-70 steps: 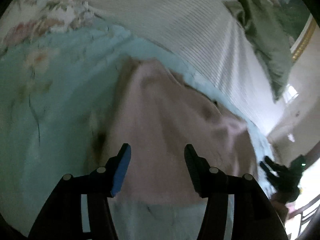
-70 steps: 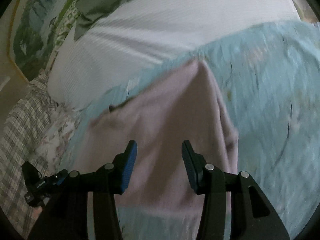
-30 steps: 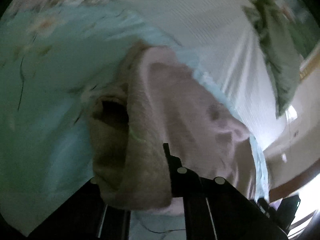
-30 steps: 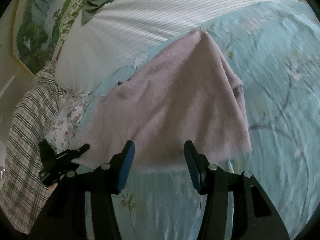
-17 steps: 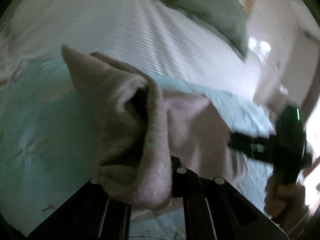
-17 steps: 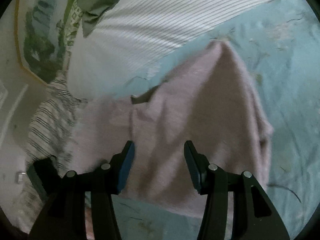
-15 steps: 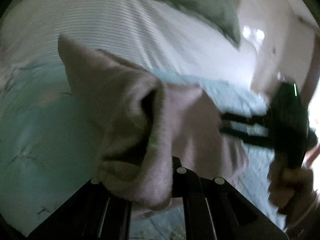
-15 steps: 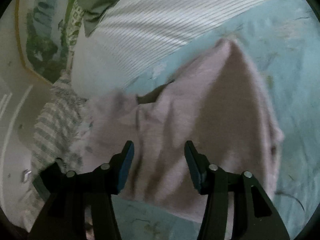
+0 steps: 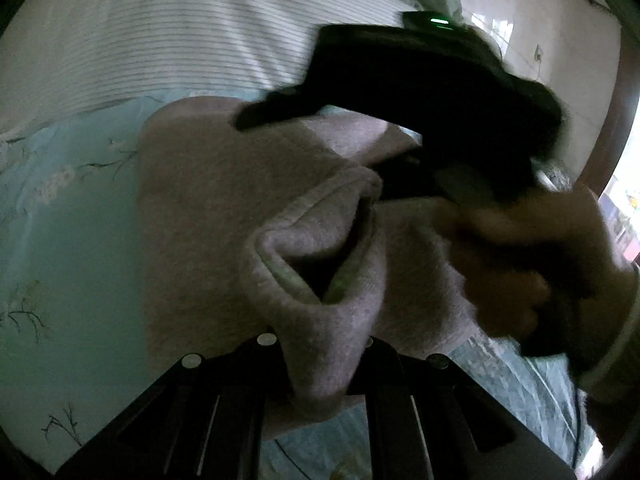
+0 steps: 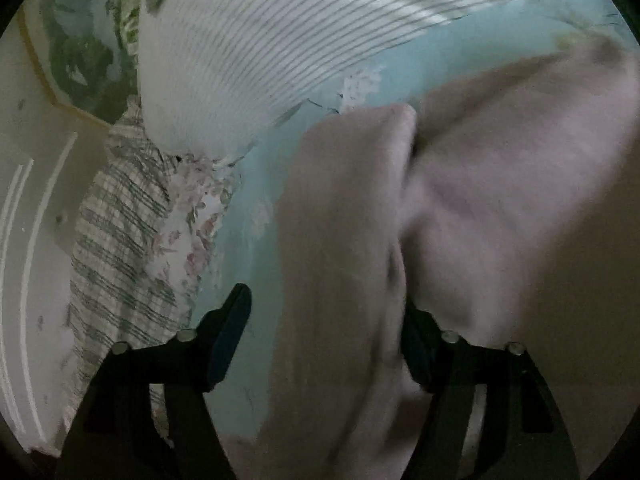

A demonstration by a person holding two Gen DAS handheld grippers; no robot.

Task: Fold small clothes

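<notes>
On the blue bed sheet point(image 9: 72, 216), the pink cloth point(image 9: 208, 184) is now pulled across by the tightly closed left claw point(image 9: 320, 376). Right claw point(image 10: 320, 344) stays wide open, now with cloth between its fingers, so one fold is underway.

The left tongs point(image 9: 316, 364) are clamped on a bunched fold of the pink garment point(image 9: 224, 208), which lies on the bed's pale blue floral sheet point(image 9: 68, 216). The right tongs point(image 9: 420, 80) reach over the garment's far side, blurred, their holder's hand point(image 9: 532, 264) at right. A striped white pillow point(image 9: 160, 28) lies beyond.
</notes>
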